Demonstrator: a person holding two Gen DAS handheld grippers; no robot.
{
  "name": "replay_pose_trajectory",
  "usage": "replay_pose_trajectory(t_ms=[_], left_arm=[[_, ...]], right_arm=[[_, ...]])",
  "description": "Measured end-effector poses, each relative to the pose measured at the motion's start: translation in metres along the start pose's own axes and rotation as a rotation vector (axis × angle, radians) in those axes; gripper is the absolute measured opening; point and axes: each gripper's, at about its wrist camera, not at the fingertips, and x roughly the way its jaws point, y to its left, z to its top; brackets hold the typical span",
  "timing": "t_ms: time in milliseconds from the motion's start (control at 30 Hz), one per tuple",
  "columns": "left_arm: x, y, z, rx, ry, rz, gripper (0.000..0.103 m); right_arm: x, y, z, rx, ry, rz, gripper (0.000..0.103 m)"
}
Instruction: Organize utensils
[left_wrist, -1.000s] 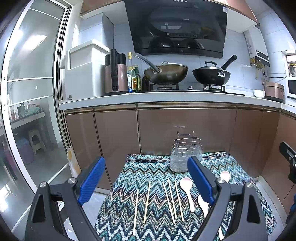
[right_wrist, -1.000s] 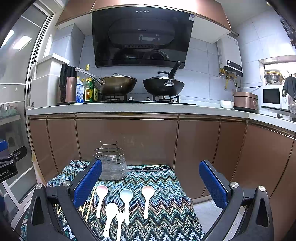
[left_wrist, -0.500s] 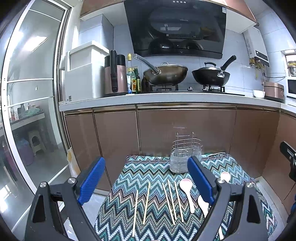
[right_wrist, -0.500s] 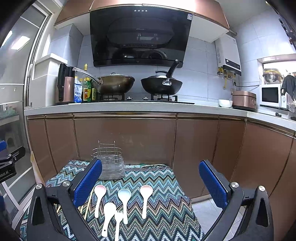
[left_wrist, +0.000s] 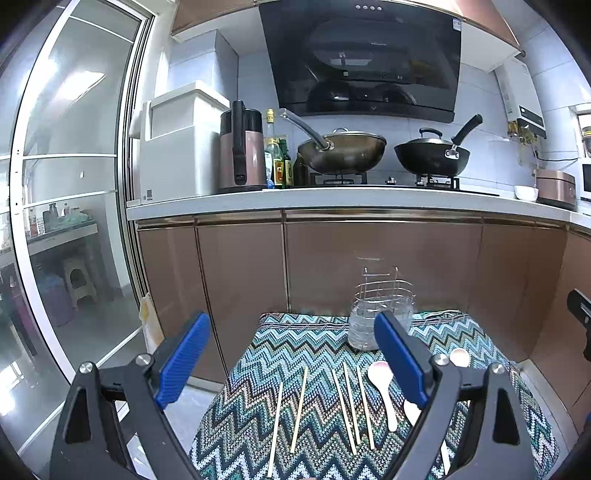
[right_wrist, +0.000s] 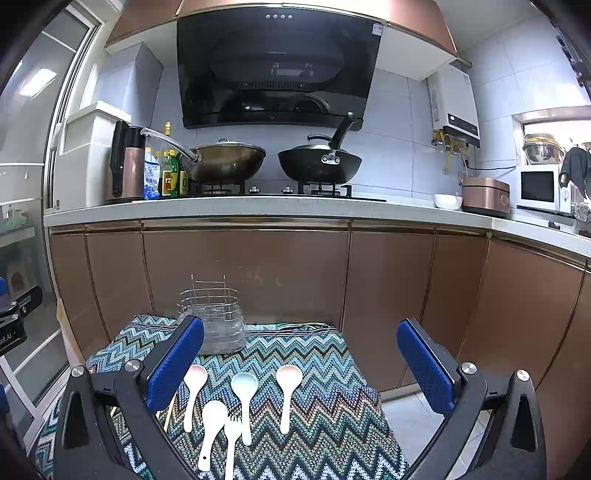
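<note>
A small table with a zigzag cloth (left_wrist: 310, 350) (right_wrist: 332, 369) carries the utensils. Several wooden chopsticks (left_wrist: 349, 406) lie side by side on its left part. Several plastic spoons (right_wrist: 243, 395) (left_wrist: 384, 387) and a white fork (right_wrist: 232, 443) lie on its right part. A wire utensil holder with a clear base (left_wrist: 380, 314) (right_wrist: 214, 317) stands at the far edge. My left gripper (left_wrist: 291, 362) is open and empty above the chopsticks. My right gripper (right_wrist: 301, 365) is open and empty above the spoons.
Brown kitchen cabinets (right_wrist: 258, 273) stand right behind the table under a counter with two woks (right_wrist: 317, 162), bottles and a kettle. A glass sliding door (left_wrist: 66, 221) is on the left. Tiled floor (right_wrist: 413, 417) shows to the right of the table.
Both views have shifted slightly, so the grippers have drifted a little. Nothing on the table has moved and both grippers stay open.
</note>
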Motion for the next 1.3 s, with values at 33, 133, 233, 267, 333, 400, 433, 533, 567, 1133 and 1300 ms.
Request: replay_pose_trajectory(t_ms=[33,133,233,267,333,400,433,533,567,1133,1300], left_arm=[[0.000,0.000,0.000,-0.002,-0.003,0.004,0.090],[0.002,0.002,-0.002,-0.012,-0.012,0.014,0.090],[0.004,0.005,-0.001,-0.028,-0.011,0.018,0.090],[0.005,0.005,-0.001,-0.031,-0.011,0.022,0.090],[0.006,0.006,-0.001,-0.033,-0.012,0.032,0.090],[0.008,0.007,-0.002,-0.035,-0.008,0.036,0.090],[0.009,0.007,-0.002,-0.037,-0.002,0.039,0.090],[0.012,0.008,-0.003,-0.038,0.014,0.047,0.090],[0.013,0.009,-0.003,-0.038,0.020,0.048,0.090],[0.048,0.029,-0.005,-0.051,0.149,0.030,0.090],[0.067,0.037,-0.012,-0.061,0.201,0.033,0.091]], right_arm=[[0.000,0.000,0.000,0.003,-0.003,-0.001,0.103],[0.000,-0.002,-0.001,0.008,-0.010,-0.008,0.103],[0.000,-0.002,-0.001,0.009,-0.010,-0.008,0.103],[0.000,-0.002,-0.001,0.008,-0.010,-0.006,0.103],[0.001,-0.002,-0.002,0.009,-0.010,-0.003,0.103],[0.002,-0.003,-0.002,0.013,-0.015,-0.003,0.103],[0.002,-0.003,-0.003,0.016,-0.014,-0.003,0.103],[0.004,-0.006,-0.003,0.029,-0.011,0.000,0.103],[0.005,-0.006,-0.003,0.031,-0.011,0.001,0.103],[0.032,-0.002,-0.014,0.004,0.081,0.107,0.103],[0.044,-0.004,-0.020,-0.012,0.117,0.129,0.103]])
